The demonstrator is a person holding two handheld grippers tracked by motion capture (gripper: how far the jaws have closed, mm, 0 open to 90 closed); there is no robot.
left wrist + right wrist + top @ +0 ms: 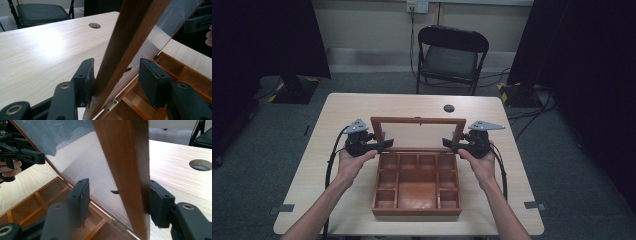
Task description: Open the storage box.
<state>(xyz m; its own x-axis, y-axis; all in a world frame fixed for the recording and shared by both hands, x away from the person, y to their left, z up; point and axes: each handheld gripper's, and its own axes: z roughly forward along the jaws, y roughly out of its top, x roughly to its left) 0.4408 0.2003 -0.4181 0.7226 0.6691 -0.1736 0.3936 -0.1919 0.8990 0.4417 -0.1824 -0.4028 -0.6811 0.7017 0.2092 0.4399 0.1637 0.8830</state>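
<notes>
We see the box (417,186) at the table's (352,107) middle, its lid (418,120) raised upright at the far edge. Our left gripper (387,143) and right gripper (447,143) straddle the lid's side rails, jaws apart, not clenched.

A black folding chair (452,55) is being kept beyond the pale wooden table (347,107), on grey carpet (272,135), flanked by dark curtains (267,35).
</notes>
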